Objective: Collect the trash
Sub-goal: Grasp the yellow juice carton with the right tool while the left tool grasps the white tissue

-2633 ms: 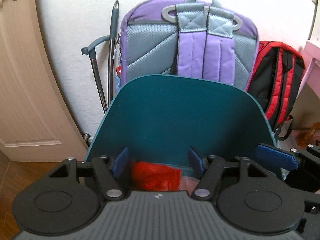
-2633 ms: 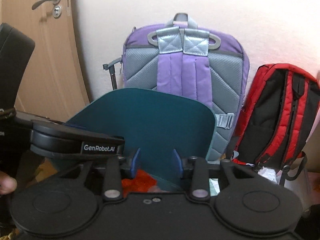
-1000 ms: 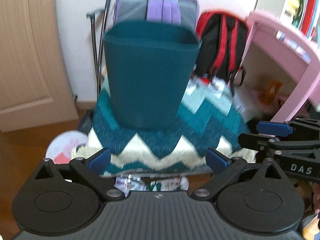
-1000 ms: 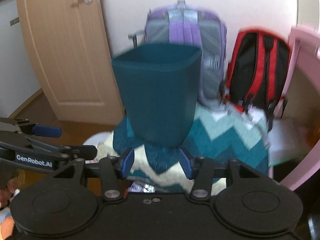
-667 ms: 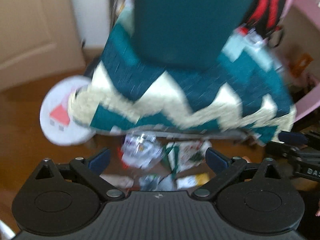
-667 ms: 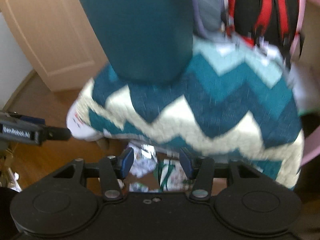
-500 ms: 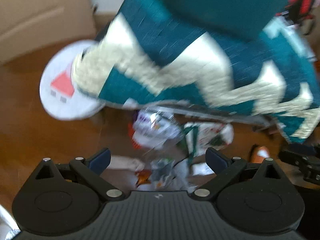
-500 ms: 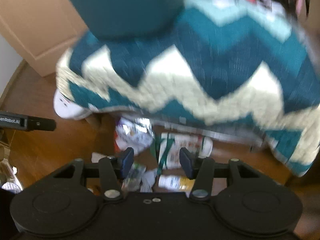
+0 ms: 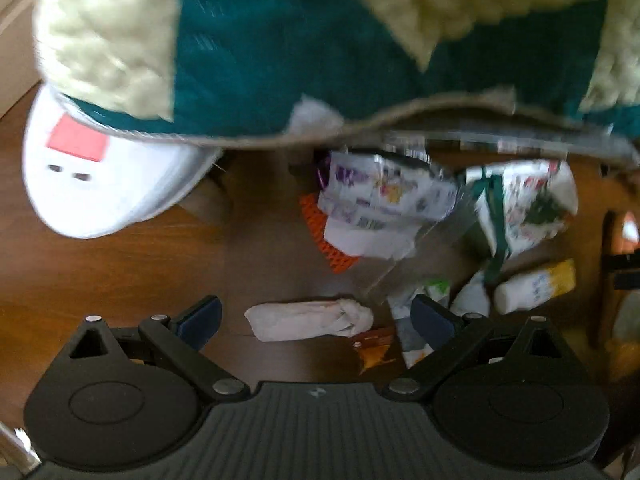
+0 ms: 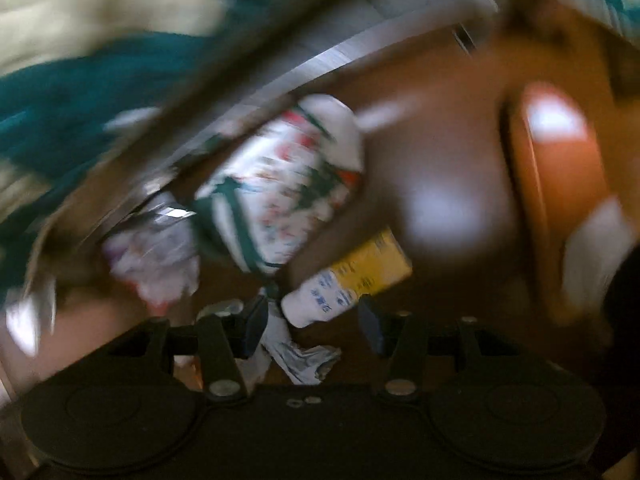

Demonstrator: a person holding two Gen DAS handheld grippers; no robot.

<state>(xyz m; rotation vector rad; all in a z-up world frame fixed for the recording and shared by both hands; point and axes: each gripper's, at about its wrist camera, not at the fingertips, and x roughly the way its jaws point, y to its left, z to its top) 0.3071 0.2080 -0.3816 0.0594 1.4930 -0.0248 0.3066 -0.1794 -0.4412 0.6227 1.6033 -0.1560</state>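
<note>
Trash lies scattered on the brown wooden floor below a blanket-covered seat. In the left wrist view my left gripper (image 9: 316, 318) is open, pointing down over a rolled white tissue wad (image 9: 310, 320) lying between its fingers, untouched. Beyond lie a crumpled printed wrapper (image 9: 384, 200), an orange mesh scrap (image 9: 332, 246), a green-and-white printed bag (image 9: 524, 204) and a small white-and-yellow bottle (image 9: 536, 288). The blurred right wrist view shows my right gripper (image 10: 314, 324) open just above the bottle (image 10: 352, 280), with a crumpled grey paper (image 10: 304, 356) under it and the bag (image 10: 280, 192) beyond.
A teal-and-cream zigzag blanket (image 9: 280, 40) hangs over the seat edge at the top. A white round disc with a red square (image 9: 104, 176) sits at the left on the floor. A metal bar (image 10: 360, 44) runs under the seat. A wooden leg (image 9: 608, 276) stands at the right.
Both grippers have dropped from the teal bin on the seat to the floor and tipped downward. The bin has left view; the trash now fills both views. Both stay open.
</note>
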